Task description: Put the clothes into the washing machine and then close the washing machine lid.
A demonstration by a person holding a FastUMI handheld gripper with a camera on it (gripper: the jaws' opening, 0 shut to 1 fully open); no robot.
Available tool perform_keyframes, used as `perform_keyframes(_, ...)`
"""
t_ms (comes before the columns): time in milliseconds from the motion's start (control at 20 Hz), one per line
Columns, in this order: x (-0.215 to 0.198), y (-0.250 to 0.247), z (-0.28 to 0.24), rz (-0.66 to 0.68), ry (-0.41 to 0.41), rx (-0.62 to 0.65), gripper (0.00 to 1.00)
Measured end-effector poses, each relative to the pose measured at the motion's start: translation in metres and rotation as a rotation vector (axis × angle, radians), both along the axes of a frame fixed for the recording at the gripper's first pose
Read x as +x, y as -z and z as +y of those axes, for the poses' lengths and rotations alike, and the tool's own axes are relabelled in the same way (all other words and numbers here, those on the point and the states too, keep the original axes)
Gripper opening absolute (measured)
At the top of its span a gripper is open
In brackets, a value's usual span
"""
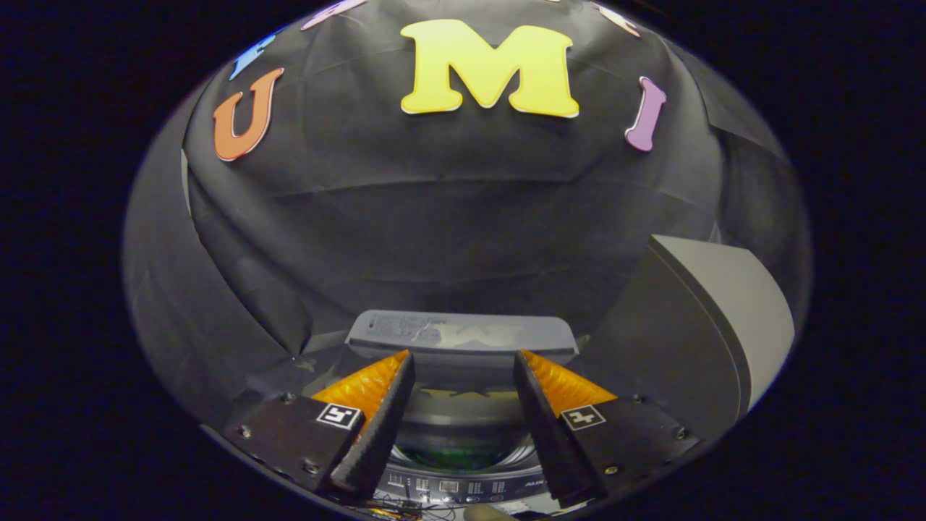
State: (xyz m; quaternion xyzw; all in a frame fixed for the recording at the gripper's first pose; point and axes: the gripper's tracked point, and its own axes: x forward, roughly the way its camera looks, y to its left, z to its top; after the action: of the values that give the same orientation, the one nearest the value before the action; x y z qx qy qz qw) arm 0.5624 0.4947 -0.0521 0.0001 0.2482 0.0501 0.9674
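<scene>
The washing machine (463,423) is seen between the spread, empty fingers of the gripper (463,356), its lid (463,331) raised. Its supporting surface is hidden. A grey cabinet (712,311) is set just beside it.

Claw (463,376) spread, empty, above washing machine (463,434), lid (463,333) raised.

black cloth wall (448,210); grey box (712,318) beside it.

Fingers (376,394) orange with black ribbed pads; black screwed mounts, square black-white markers.
</scene>
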Motion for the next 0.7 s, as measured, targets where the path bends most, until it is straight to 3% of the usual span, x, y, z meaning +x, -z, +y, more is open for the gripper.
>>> perform_keyframes(250,-0.019,0.034,0.003,0.076,-0.022,-0.026,0.90)
perform_keyframes(700,-0.038,0.028,-0.004,0.067,-0.060,-0.049,0.90)
